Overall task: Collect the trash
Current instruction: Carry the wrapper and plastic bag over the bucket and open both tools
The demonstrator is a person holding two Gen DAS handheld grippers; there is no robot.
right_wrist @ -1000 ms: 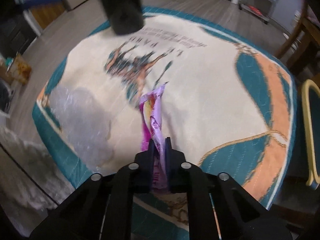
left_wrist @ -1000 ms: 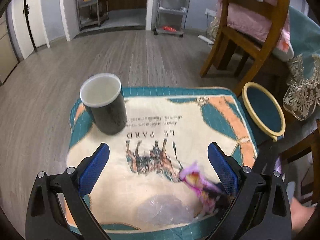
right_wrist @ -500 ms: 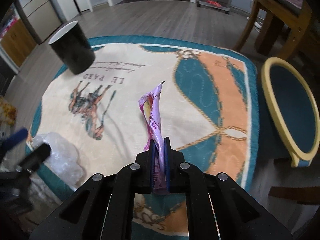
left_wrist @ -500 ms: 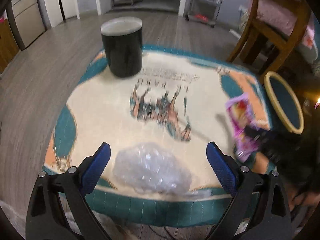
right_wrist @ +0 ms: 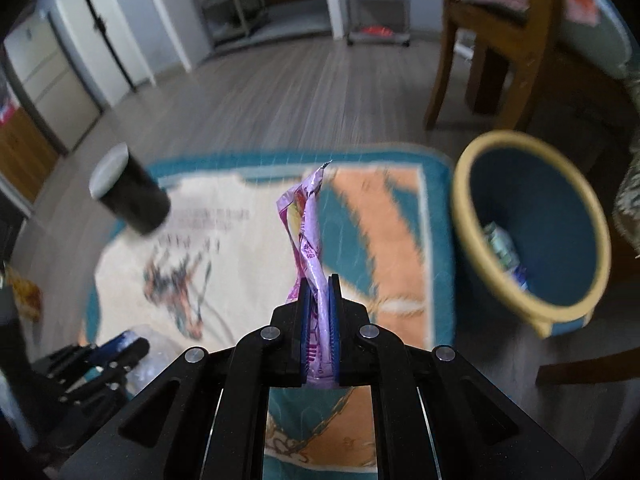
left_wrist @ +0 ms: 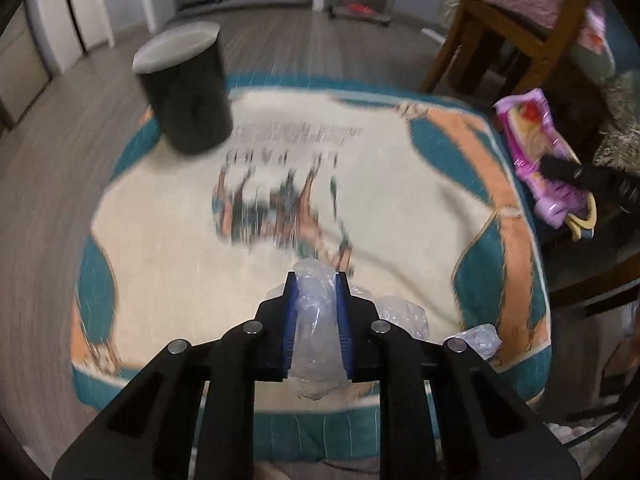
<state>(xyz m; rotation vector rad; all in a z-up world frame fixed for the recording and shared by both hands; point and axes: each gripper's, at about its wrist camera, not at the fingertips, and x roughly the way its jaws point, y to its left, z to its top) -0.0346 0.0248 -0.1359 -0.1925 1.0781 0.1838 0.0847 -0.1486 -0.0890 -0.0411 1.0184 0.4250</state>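
**Both grippers loaded, bin off the right edge**

The left gripper (left_wrist: 316,292) is clamped on the crumpled clear plastic bag (left_wrist: 316,320) at the near edge of the cloth-covered table (left_wrist: 168,240); part of the bag spills out to the right of the fingers. The right gripper (right_wrist: 319,296) pinches the purple wrapper (right_wrist: 306,232) upright, lifted off the cloth near the right edge. The blue bin (right_wrist: 532,216), with some scraps already inside, stands on the floor just beyond that edge. The black cup (left_wrist: 184,92) sits at the far left corner. To my eye the wrapper should be carried squarely over the bin's mouth before the fingers part, since light film drifts.
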